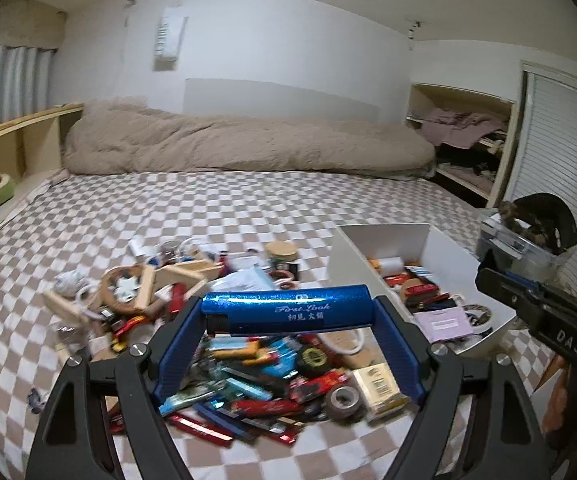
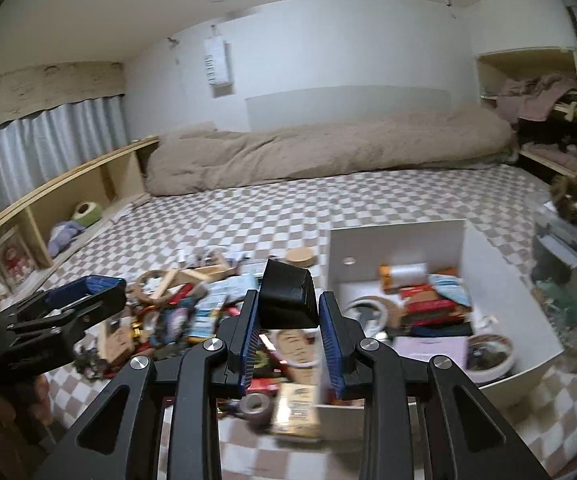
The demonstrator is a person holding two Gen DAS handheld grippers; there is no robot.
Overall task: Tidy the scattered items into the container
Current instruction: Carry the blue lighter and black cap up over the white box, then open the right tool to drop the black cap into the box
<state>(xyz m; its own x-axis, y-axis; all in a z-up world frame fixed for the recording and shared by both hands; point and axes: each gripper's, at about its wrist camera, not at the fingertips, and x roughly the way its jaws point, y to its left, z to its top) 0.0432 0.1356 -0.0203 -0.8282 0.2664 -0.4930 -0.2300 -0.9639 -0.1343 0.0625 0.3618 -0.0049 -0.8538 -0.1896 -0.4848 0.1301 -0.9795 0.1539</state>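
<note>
Two loads are up at once, and that's the risk. On the left, the left gripper point(image 1: 288, 312) is clamped end-to-end on a blue tube point(image 1: 286, 309), held crosswise between the finger pads above the pile of scattered items point(image 1: 248, 368) on the checked bedsheet point(image 1: 88, 216) — the grip is only on the tube's two ends, so a quick swing could prob. let it roll or pop out back into the pile. To the right, the right gripper point(image 2: 288, 312) is closed on a black wedge-shaped block point(image 2: 288, 300), its slanted sides giving the pads little to bite; it may squirt upward. Rightmost sits the white container point(image 2: 500, 280), already part-filled — both grippers heading there together could collide, or a careless drop may bounce off its near wall.
</note>
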